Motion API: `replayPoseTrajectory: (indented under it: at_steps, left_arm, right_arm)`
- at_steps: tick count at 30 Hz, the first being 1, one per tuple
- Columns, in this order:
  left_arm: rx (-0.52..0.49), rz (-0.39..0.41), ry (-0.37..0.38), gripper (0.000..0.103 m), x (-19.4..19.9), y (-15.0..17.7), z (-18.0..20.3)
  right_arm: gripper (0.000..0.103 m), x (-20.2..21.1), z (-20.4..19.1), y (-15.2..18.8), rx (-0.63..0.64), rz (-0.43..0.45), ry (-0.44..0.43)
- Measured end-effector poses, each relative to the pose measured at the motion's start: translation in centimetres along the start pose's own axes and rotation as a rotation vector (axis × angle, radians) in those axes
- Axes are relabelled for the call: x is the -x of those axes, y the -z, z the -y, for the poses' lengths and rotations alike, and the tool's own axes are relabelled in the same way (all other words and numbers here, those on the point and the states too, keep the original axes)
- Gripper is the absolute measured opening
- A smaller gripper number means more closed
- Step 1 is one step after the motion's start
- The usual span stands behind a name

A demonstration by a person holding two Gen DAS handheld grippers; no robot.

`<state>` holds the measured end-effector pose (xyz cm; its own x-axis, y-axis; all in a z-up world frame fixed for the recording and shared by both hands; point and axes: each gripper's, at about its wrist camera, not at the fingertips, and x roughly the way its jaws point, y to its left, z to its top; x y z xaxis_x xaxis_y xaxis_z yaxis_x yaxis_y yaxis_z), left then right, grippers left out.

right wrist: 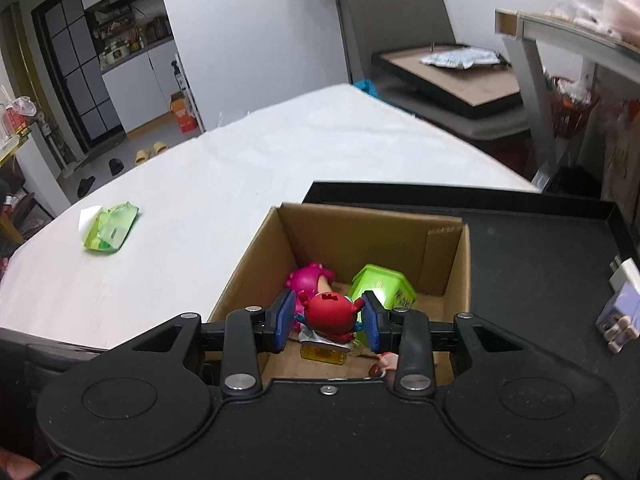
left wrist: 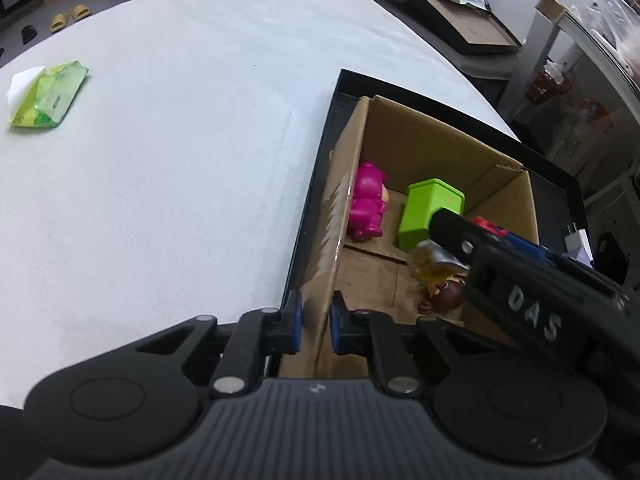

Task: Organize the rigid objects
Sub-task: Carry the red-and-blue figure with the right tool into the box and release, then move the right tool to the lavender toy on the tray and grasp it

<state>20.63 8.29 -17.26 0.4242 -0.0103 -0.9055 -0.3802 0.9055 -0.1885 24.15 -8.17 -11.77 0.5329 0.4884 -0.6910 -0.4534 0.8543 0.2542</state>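
Green plastic wipes pack (left wrist: 48, 96) far left on white desk (left wrist: 180, 160). Left hand-held gripper (left wrist: 316, 322) clamped tight on near wall of open brown cardboard box (left wrist: 340, 216), box sitting in black tray (right wrist: 540, 240). Inside box: magenta toy figure (left wrist: 366, 206), lime-green plastic container (left wrist: 430, 214). Right hand-held gripper (right wrist: 329, 318), jaws partly open, pinching red round-headed toy figure (right wrist: 330, 316) over box interior.

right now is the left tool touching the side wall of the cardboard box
Touching. The left wrist view shows the left tool closed on the cardboard box wall, both blue pads pressed against the cardboard with no gap either side.
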Motion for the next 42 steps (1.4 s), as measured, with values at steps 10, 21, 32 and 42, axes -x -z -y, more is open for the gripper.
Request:
replayPoseTrajectory:
  at_steps: [10, 21, 32, 42]
  left_arm:
    - [0.010, -0.004, 0.022, 0.013, -0.2, 0.1, -0.5]
    - [0.007, -0.013, 0.005, 0.013, -0.2, -0.2, -0.3]
    - [-0.019, -0.009, -0.068, 0.016, 0.1, -0.3, 0.8]
    - [-0.033, -0.005, -0.152, 0.018, 0.1, -0.6, 2.1]
  right_arm:
    - [0.036, -2.2, 2.0, -0.7, -0.210, -0.124, -0.116]
    - [0.050, -2.6, 2.5, -1.0, -0.309, -0.168, -0.235]
    - [0.064, -0.5, 3.0, -1.7, -0.268, -0.107, -0.181]
    - [0.073, 1.4, 4.8, -2.3, -0.251, -0.032, -0.125]
